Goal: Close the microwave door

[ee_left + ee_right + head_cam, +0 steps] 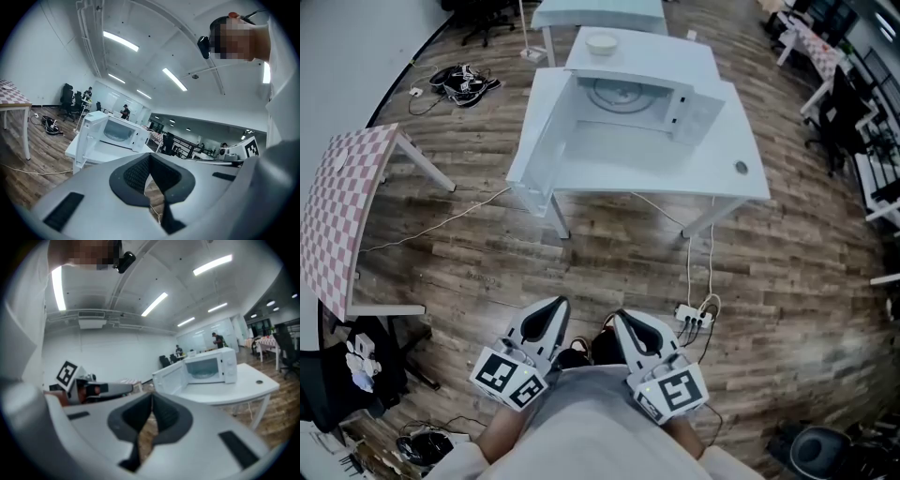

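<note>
Over wood floor [581, 272], white table [675, 178] bears open microwave [639, 62]; left claw [553, 309], right claw [623, 321] each closed.

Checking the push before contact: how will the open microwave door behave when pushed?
The microwave door stands wide open, so it probably swings as a rigid panel. The microwave just rests on the table; a hard shove might slide it.

The white microwave [661, 94] ahead of me sits upright toward the back of the white tabletop [675, 178]. Its cavity shows only the round turntable [614, 92]. Its door [534, 131] stands swung wide open on the left hinge, along the tabletop's left edge.
</note>
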